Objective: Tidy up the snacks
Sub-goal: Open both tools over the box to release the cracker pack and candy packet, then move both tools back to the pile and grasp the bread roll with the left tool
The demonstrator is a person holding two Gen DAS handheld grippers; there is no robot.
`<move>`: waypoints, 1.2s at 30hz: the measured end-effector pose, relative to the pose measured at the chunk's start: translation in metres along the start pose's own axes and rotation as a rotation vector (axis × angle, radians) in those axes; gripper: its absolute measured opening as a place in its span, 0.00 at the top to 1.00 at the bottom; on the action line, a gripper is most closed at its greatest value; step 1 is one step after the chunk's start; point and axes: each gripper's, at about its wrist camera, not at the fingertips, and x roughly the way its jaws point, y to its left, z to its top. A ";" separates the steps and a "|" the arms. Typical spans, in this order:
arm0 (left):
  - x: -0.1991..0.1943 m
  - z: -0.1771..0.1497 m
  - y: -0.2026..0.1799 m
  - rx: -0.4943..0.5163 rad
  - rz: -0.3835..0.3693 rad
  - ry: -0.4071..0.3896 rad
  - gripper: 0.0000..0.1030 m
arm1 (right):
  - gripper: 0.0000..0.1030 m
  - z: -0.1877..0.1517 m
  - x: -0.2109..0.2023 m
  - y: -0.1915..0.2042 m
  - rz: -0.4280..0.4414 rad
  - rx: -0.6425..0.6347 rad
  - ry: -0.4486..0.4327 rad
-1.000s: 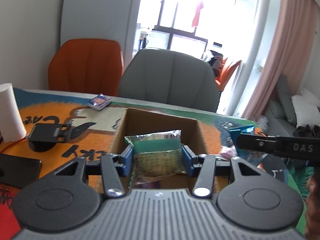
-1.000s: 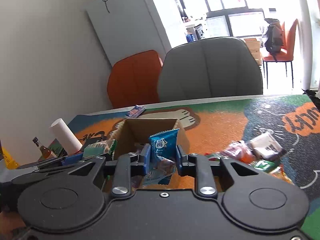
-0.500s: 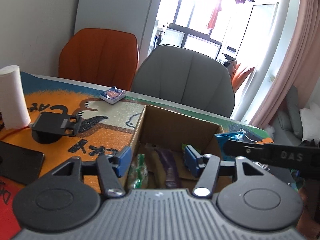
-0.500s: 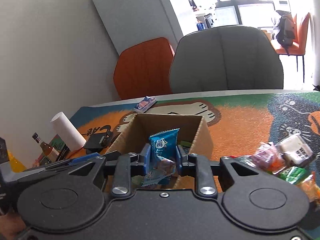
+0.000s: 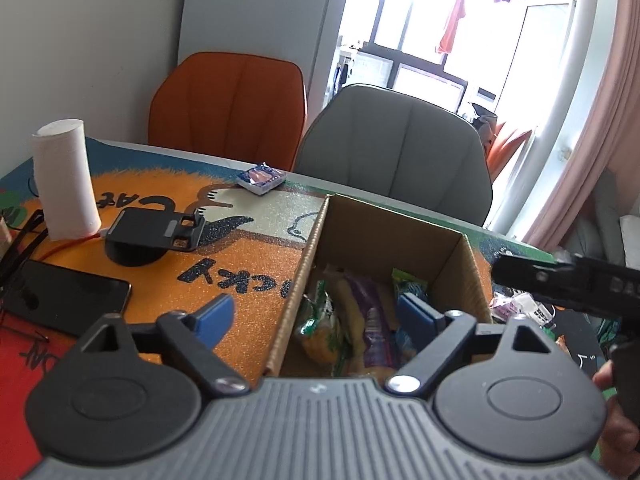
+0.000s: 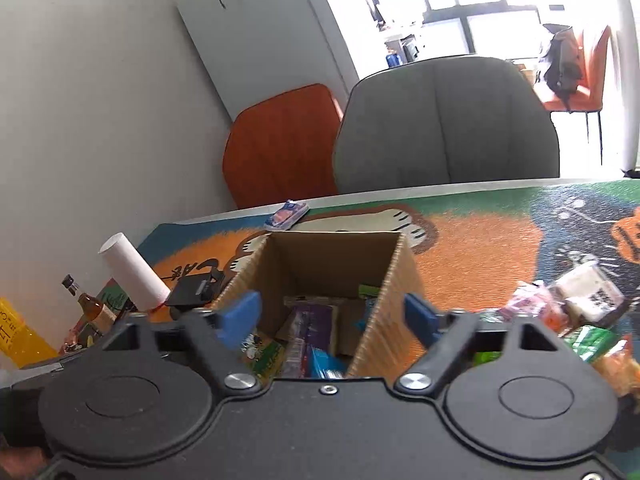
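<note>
Snacks [image 5: 352,320] lie inside the open cardboard box [image 5: 384,232] mid-worktop [image 5: 248,248]. Left of it stand a paper roll [image 5: 64,180], stand [image 5: 156,236] and phone [image 5: 64,300]. Left gripper [image 5: 316,318] and right gripper [image 6: 332,316], both empty, are opening astride the box walls; loose packets [image 6: 576,308] crowd the right.

One cardboard box [image 5: 384,240] on table. Several snack packets inside box [image 5: 360,320], exact count unclear. Loose pile of snack packets [image 6: 568,312] beside box, count unclear. One small blue packet [image 5: 261,178] near far table edge. One paper roll [image 5: 64,180]. One phone [image 5: 64,300]. One black stand [image 5: 156,236]. One glass bottle [image 6: 90,304]. One orange chair [image 5: 228,104], one grey chair [image 5: 396,144] at table; another orange chair [image 6: 576,68] by window.
</note>
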 end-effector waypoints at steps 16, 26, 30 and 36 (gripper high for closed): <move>-0.016 -0.013 -0.042 0.053 -0.082 -0.032 0.00 | 0.00 -0.021 -0.055 -0.060 -0.070 0.112 -0.033; -0.016 -0.025 -0.070 0.089 -0.148 0.004 0.00 | 0.00 -0.034 -0.083 -0.087 -0.088 0.124 -0.025; -0.016 -0.031 -0.086 0.113 -0.182 0.017 0.00 | 0.00 -0.040 -0.096 -0.102 -0.118 0.138 -0.027; -0.015 -0.042 -0.116 0.143 -0.251 0.019 0.00 | 0.00 -0.050 -0.110 -0.128 -0.160 0.179 -0.035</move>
